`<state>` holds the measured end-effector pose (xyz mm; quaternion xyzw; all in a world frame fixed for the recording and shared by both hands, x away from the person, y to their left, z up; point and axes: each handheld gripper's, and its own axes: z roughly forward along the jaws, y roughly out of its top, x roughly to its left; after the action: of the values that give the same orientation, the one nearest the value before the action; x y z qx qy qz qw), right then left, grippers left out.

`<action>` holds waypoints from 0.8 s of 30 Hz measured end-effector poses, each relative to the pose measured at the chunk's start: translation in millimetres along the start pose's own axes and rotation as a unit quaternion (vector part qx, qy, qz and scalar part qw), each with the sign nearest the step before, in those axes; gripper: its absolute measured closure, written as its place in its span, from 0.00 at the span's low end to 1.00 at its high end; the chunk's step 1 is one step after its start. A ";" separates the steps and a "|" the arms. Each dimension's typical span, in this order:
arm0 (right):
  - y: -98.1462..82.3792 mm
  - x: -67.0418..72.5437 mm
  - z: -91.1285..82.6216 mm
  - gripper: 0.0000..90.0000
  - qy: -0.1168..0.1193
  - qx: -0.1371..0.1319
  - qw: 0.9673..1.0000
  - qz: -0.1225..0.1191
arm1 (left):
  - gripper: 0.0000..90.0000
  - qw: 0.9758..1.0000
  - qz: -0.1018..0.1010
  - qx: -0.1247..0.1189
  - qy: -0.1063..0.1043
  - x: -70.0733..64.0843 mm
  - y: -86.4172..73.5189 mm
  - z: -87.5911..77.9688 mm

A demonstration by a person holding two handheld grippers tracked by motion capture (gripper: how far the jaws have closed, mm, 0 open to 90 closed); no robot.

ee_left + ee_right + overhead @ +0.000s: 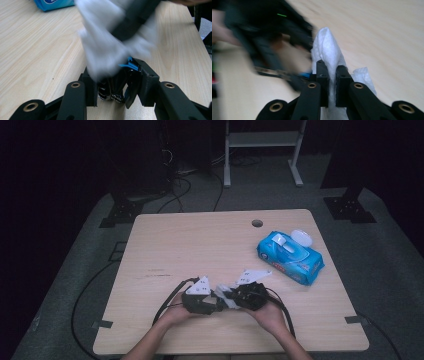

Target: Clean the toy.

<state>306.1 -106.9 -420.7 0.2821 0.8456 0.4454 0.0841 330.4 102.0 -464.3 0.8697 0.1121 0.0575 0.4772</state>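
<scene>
With the right gripper (332,72) pinching the white wipe (328,47) and the left gripper (117,82) clamped on a small dark glossy object (117,86) near the table's (200,240) front edge, rub gently, keeping both grips firm.

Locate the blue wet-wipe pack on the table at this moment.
In the high view, the blue wet-wipe pack lies near the table's right edge, beyond the right gripper, its lid flipped open.
</scene>
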 end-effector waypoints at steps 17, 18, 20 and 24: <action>4.0 7.1 -0.9 0.93 -0.062 0.019 0.996 -0.054 | 0.65 1.000 0.006 0.004 0.004 -1.8 0.2 0.2; 1.8 1.9 -4.8 0.93 -0.071 0.020 0.996 -0.050 | 0.65 1.000 0.005 0.004 0.004 -1.9 0.2 0.3; -4.7 -8.4 -14.9 0.93 -0.102 0.023 0.994 -0.040 | 0.65 1.000 0.005 0.004 0.004 -2.1 0.4 0.3; -13.0 -15.8 -25.1 0.93 -0.115 0.018 0.993 -0.021 | 0.65 1.000 0.007 0.004 0.000 -2.7 0.7 1.2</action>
<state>304.0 -139.1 -418.1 0.3154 0.8437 0.3929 0.1851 328.2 99.9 -464.3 0.8725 0.1064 0.0605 0.4730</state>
